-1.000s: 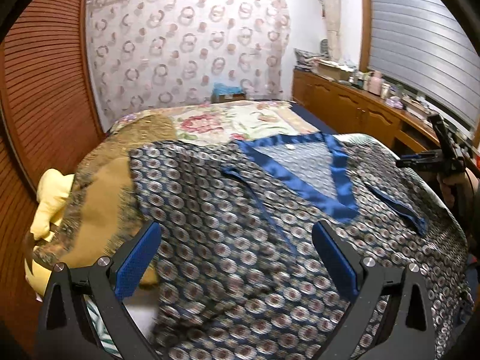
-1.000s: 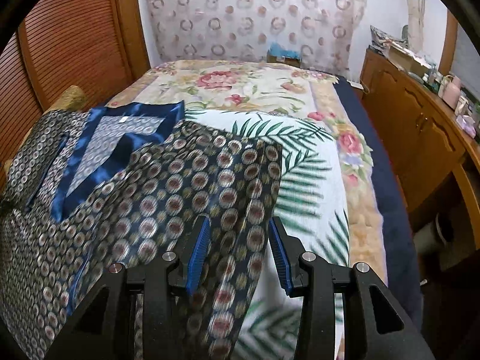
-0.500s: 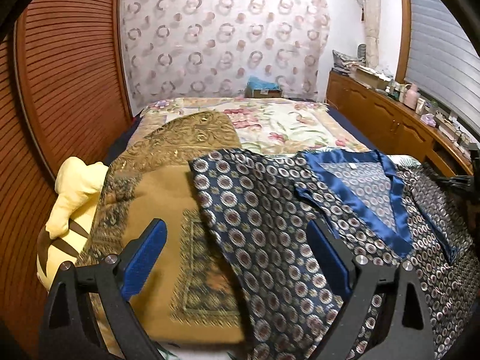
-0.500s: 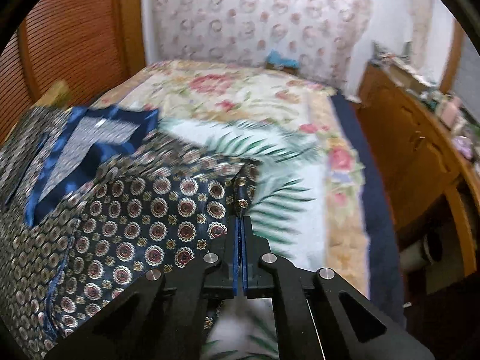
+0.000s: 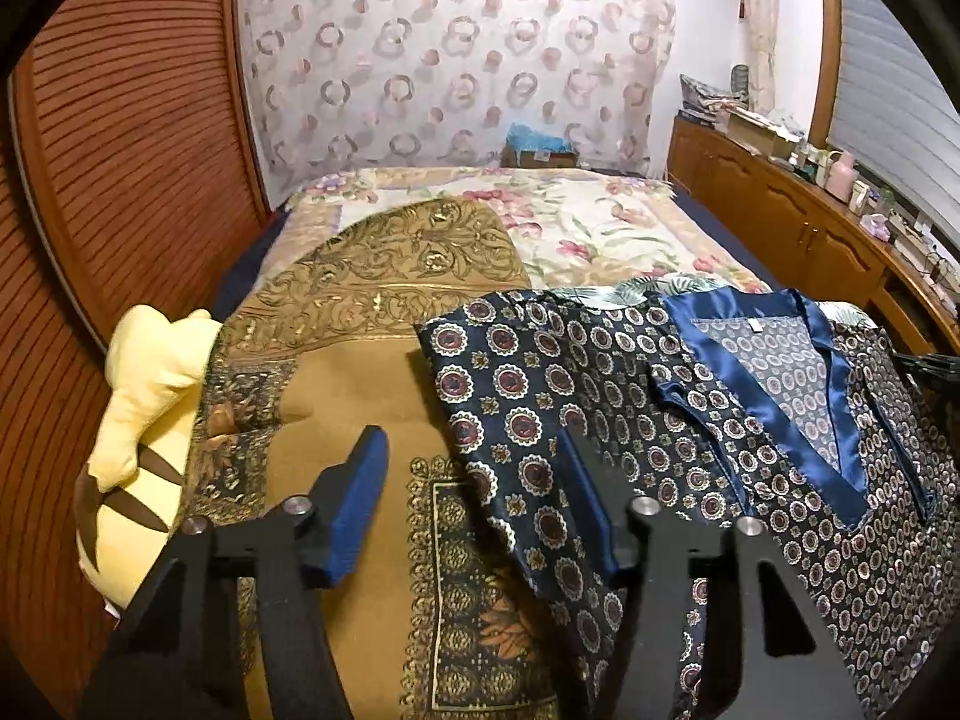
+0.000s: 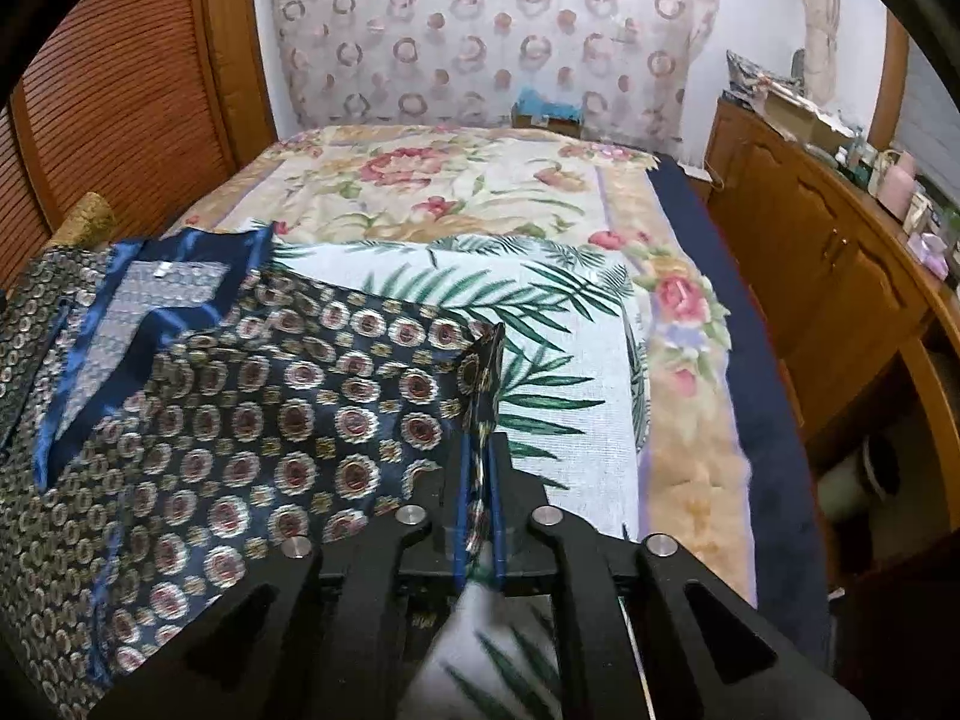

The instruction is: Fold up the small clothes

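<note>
A dark blue patterned top (image 5: 660, 420) with a satin V-neck lies spread flat on the bed. My left gripper (image 5: 474, 504) hangs over its left edge. Its jaws are closing, with the sleeve's edge and the brown blanket between the blue pads (image 5: 360, 498), which do not press on the cloth. In the right wrist view the same top (image 6: 270, 420) fills the left side. My right gripper (image 6: 478, 456) pinches the right sleeve's edge, which sticks up in a fold above the pads. Its jaws are opening a little, with the cloth still between them.
A brown and gold blanket (image 5: 372, 372) and a yellow plush cushion (image 5: 144, 396) lie left of the top. A palm-leaf sheet (image 6: 570, 360) and floral bedspread (image 6: 468, 192) cover the bed beyond. Wooden cabinets (image 6: 840, 276) run along the right, louvred doors (image 5: 120, 150) along the left.
My left gripper slid left from the top's middle to its left edge and its jaws narrowed. My right gripper shut on the right sleeve's edge and the cloth now stands up in it.
</note>
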The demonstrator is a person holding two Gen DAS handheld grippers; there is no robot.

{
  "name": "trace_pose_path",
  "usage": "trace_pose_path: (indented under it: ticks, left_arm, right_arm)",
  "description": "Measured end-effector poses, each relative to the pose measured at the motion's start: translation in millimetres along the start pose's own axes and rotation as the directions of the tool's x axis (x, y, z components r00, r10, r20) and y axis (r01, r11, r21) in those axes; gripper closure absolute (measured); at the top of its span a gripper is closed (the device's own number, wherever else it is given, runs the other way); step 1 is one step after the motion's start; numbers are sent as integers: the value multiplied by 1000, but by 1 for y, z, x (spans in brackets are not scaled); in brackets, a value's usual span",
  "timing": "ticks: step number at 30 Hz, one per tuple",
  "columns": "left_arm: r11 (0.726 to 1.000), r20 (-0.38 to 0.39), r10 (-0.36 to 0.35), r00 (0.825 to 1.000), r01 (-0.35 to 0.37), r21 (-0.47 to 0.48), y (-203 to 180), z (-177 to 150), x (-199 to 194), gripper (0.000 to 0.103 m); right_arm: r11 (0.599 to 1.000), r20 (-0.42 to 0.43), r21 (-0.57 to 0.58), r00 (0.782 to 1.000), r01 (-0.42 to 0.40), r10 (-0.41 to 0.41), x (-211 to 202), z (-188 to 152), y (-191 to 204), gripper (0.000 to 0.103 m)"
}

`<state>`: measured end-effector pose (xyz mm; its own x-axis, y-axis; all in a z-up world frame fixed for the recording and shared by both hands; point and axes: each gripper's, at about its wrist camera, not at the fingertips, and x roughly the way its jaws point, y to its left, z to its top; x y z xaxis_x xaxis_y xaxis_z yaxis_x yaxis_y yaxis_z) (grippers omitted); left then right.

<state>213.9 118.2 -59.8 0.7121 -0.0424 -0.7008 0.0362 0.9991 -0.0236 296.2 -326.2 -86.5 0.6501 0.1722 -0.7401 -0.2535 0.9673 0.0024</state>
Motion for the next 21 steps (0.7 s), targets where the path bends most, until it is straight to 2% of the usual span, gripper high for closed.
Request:
trace_pose_path:
  ticks: [2,4,9,17,21]
  left_arm:
    - [1000,-5,0,1000,0,0,0,3,3,46]
    - [1000,-6,9,1000,-9,0,1,7,5,46]
    - [1000,-23,-11,1000,11,-1,6,18,13,48]
    - [1000,-48,-28,998,28,-10,4,23,26,53]
    - [997,-31,-77,997,76,-21,0,25,22,72]
  right_arm:
    - [1000,8,6,1000,-1,1,3,4,-4,89]
    - [1000,5,19,1000,6,-6,7,8,-7,76]
    - [999,6,35,1000,10,-11,16,12,-7,64]
    - [1000,5,28,1000,7,-7,15,11,-8,62]
    - [1000,6,26,1000,8,-8,15,12,-8,62]
